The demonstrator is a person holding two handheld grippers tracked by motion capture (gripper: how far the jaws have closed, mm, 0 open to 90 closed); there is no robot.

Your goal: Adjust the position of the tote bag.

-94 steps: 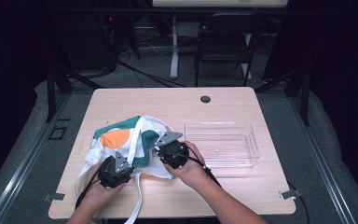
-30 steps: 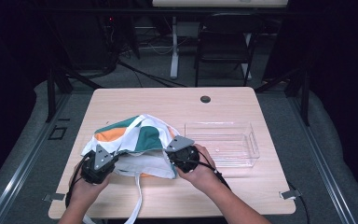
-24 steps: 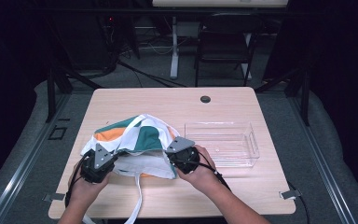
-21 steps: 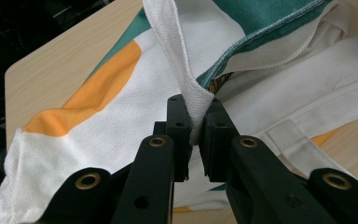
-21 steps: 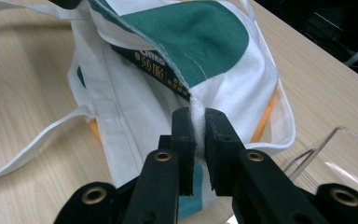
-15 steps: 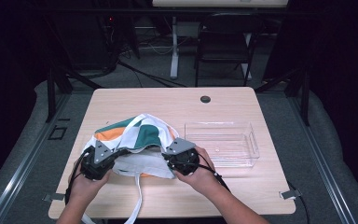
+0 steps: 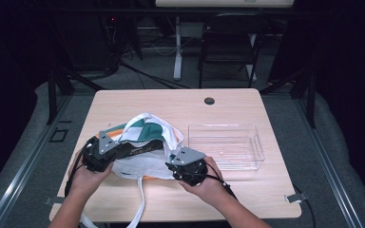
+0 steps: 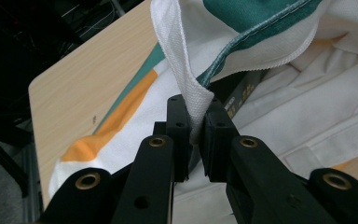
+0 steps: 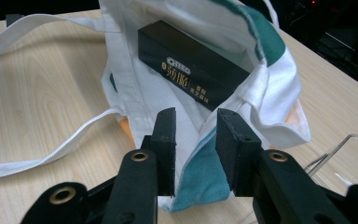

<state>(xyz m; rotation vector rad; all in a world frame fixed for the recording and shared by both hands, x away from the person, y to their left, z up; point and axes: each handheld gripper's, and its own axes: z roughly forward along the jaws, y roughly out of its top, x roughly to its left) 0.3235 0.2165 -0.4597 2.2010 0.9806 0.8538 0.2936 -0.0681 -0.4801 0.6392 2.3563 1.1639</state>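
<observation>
1. Work in hand: opening a cloth tote bag to get at the dark biscuit box inside it. The bag lies on the table left of centre, roughly at 9 o'clock from the clear plastic tray.

2. Progress: the bag's mouth is lifted and spread, and the box shows inside through the opening. The box rests in the bag, not gripped. The tray holds nothing. Judged from this, the opening step is largely done; extracting the box and, probably, setting it in the tray remain.

3. Left gripper: its jaws are clamped on the white hem of the bag's upper rim, the cloth pinched flat between them and rising toward 12 o'clock in the left gripper view. In the high view this gripper sits at the bag's 8 o'clock edge, the left hand behind it with the forearm entering from 6 o'clock.

4. Right gripper: its jaws stand apart with green-and-white cloth lying between them; contact with the pads is not clear, so whether any cloth is held cannot be confirmed. The jaws point toward the box at 12 o'clock.

5. In the high view the right gripper sits at the bag's 5 o'clock corner, the right hand wrapped around it.

6. A white strap trails off the table's near edge at 6 o'clock.
</observation>
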